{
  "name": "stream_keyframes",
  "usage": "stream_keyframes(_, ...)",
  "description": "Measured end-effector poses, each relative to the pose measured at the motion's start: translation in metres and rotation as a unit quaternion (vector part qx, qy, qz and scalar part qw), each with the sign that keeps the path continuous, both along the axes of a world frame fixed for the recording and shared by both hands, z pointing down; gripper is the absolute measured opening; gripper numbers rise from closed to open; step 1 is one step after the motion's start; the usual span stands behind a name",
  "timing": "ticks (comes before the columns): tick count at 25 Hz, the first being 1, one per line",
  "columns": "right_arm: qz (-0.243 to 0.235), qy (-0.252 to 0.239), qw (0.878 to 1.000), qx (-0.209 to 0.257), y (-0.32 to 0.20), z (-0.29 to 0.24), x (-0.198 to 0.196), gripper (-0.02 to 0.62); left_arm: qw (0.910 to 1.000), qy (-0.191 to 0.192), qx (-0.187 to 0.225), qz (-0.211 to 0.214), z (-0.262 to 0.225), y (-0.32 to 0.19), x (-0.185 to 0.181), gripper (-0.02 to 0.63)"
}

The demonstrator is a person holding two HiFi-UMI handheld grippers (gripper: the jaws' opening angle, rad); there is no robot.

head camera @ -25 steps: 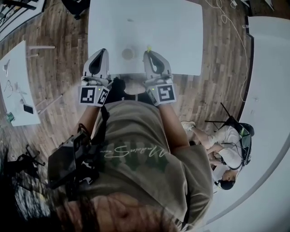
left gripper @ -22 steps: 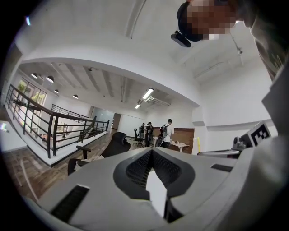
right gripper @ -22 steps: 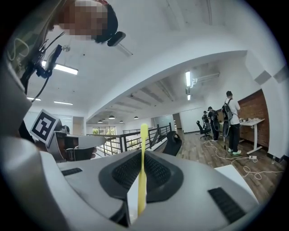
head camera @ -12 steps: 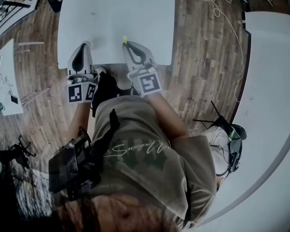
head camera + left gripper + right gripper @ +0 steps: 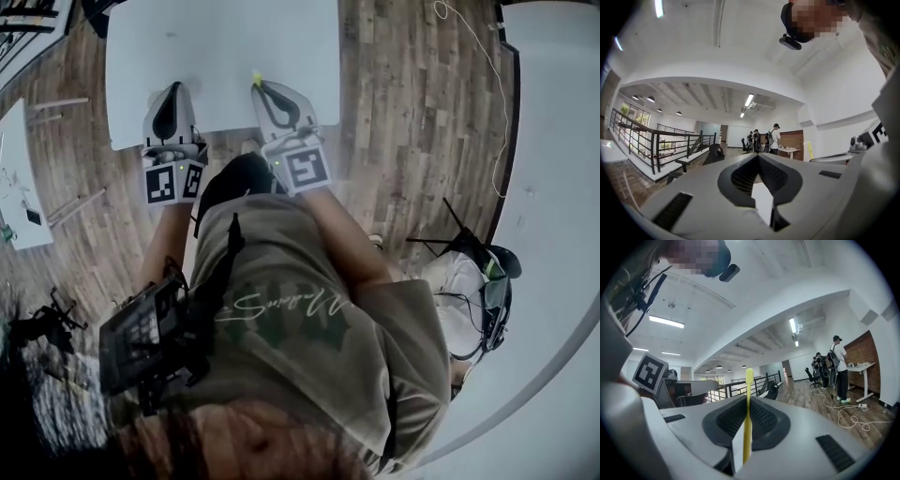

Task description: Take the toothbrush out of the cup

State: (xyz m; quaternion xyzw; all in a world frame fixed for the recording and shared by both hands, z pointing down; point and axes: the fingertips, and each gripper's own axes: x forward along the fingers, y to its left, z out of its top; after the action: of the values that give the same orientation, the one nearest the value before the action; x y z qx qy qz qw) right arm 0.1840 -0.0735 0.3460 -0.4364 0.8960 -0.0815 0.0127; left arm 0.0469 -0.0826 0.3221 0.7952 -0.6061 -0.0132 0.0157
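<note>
In the head view my right gripper [image 5: 260, 86] is shut on a thin yellow toothbrush [image 5: 257, 79], whose tip pokes out past the jaws over the near edge of the white table [image 5: 225, 37]. The right gripper view shows the toothbrush [image 5: 748, 380] standing upright, pinched between the closed jaws of my right gripper [image 5: 747, 399]. My left gripper [image 5: 172, 91] is level beside it, at the same table edge. In its own view my left gripper [image 5: 758, 156] has its jaws together with nothing between them. No cup shows in any view.
A second white table [image 5: 14, 187] stands at the far left on the wooden floor. A seated person [image 5: 469, 291] and a black chair are at the right, with a cable [image 5: 469, 56] on the floor. A black railing [image 5: 656, 140] and standing people [image 5: 771, 139] lie far ahead.
Both grippers have shifted left and back to the table's near edge, toothbrush still gripped. The cup seen between them a second ago is no longer in view.
</note>
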Motion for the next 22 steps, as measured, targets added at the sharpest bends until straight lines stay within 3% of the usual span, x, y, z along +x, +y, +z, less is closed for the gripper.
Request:
stream_keyframes(6,0.019,-0.006,1.000,-0.011,-0.009,0.043,0.009,0.018,0.9997,-0.007,0.017,0.017,0.033,-0.004,0.006,0.012)
stream_keyframes(12,0.026,-0.036,0.999,-0.025,-0.019,0.120,0.017,0.017,0.9995,0.004,0.024,0.019,0.077,-0.012,0.006,0.012)
stream_keyframes(18,0.003,0.007,0.997,-0.080,-0.021,0.220,0.011,0.016,0.9995,-0.009,0.014,0.027,0.132,-0.019,0.018,0.012)
stream_keyframes(22,0.012,0.006,0.994,-0.106,-0.023,0.257,0.013,0.020,0.9996,-0.009,0.002,0.028,0.149,-0.024,0.018,0.012)
